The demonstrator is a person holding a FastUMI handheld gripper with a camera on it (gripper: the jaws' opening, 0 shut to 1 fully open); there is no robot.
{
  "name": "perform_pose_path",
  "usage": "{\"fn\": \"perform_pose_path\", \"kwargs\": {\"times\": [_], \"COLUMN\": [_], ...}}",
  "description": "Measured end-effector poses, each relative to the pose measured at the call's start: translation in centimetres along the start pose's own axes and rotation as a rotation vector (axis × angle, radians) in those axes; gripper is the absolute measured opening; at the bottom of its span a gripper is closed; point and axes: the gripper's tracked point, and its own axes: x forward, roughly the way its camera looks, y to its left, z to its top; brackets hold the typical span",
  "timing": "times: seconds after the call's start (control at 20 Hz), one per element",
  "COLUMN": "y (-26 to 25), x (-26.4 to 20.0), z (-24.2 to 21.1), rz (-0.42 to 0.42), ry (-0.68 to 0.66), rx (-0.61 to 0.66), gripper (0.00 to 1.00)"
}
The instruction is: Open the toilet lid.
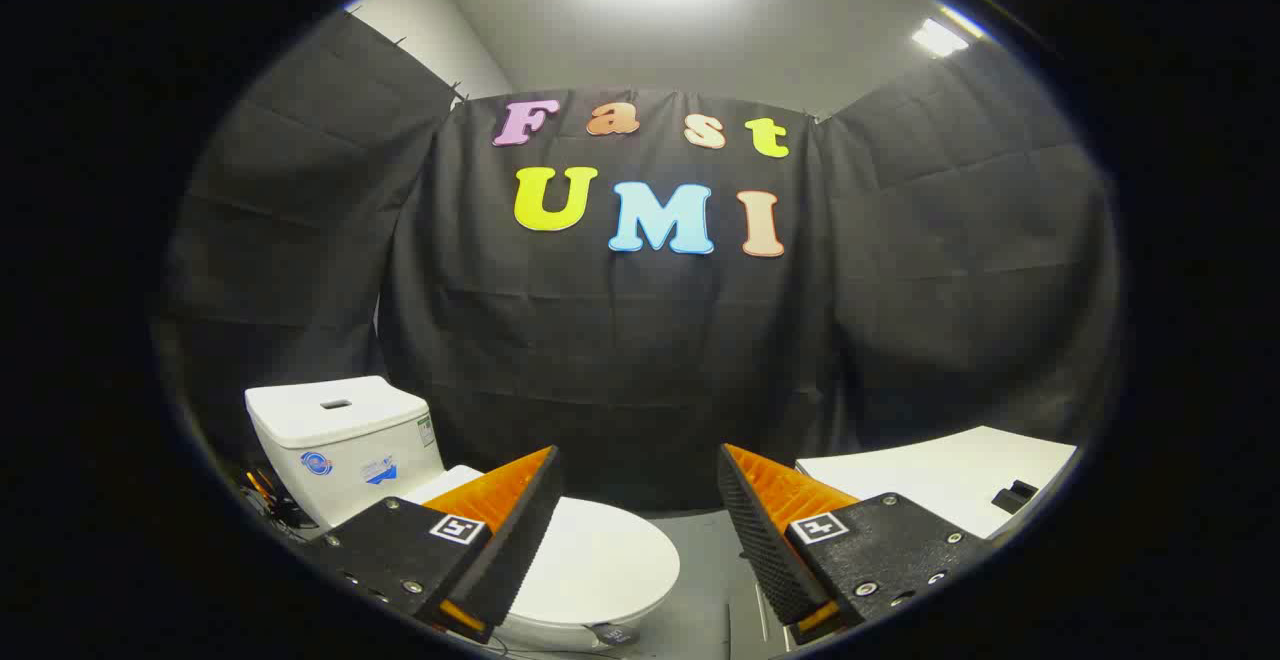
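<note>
A white toilet stands low on the floor, with its tank at the back left against the black cloth. Its white lid lies flat and closed over the bowl, partly hidden behind my left finger. My gripper hovers above and somewhat in front of the lid, open, with a wide gap and nothing between the fingers. The lid's front edge sits just beyond the left fingertip.
A white table top stands to the right beyond the right finger, with a small dark object on it. Grey floor lies between the toilet and the table. Cables and small items lie left of the tank.
</note>
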Motion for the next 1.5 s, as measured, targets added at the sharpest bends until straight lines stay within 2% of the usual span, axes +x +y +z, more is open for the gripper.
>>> {"fn": "perform_pose_path", "kwargs": {"times": [0.95,1.3,1.5], "y": [-1.1,1.6,3.7], "x": [0.0,0.7,0.9], "z": [0.2,3.0,2.7], "rz": [-0.039,-0.020,-0.017], "ry": [-0.006,-0.057,-0.044], "rx": [0.034,0.043,0.093], "gripper": [0.95,0.95,0.95]}}
